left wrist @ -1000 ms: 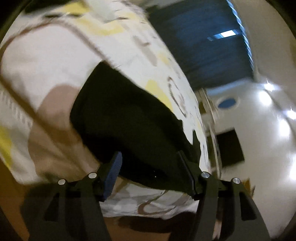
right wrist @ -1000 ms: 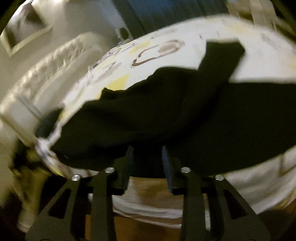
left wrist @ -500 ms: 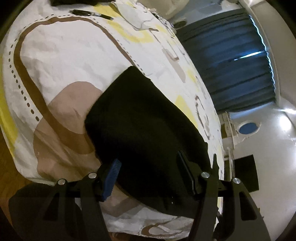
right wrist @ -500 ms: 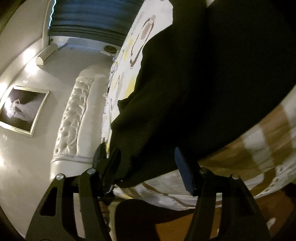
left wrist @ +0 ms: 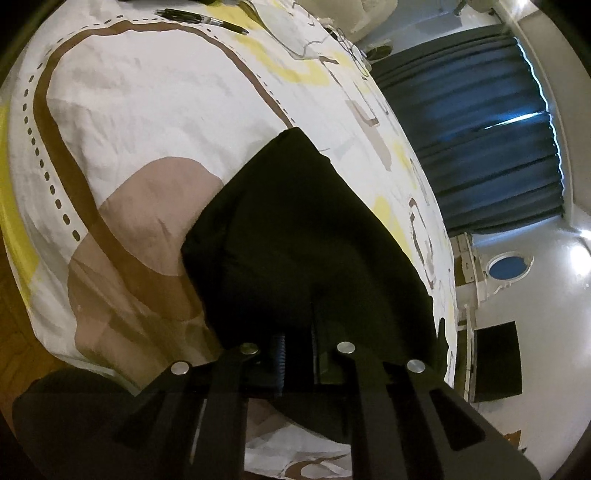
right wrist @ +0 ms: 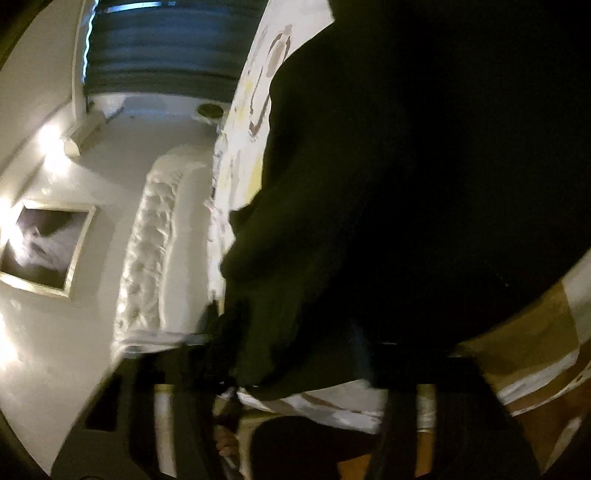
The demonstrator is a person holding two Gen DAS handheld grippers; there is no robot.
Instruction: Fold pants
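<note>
On bed [left wrist: 155,110], near its edge: left gripper [left wrist: 297,349] jaws pinch pants [left wrist: 295,240] hem. Right gripper [right wrist: 295,350] blurred, jaws unclear. Grasp step; next, carry the hem over.

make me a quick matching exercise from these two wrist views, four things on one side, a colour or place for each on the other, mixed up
Things:
1. pants
2. curtain
3. pen
4. framed picture

Descriptions:
A. dark blue, hanging past the far side of the bed
B. on the pale wall next to the tufted headboard
C. black, lying on the patterned bedcover
D. far end of the bedcover, well away from the pants

Pairs: 1-C, 2-A, 3-D, 4-B
</note>
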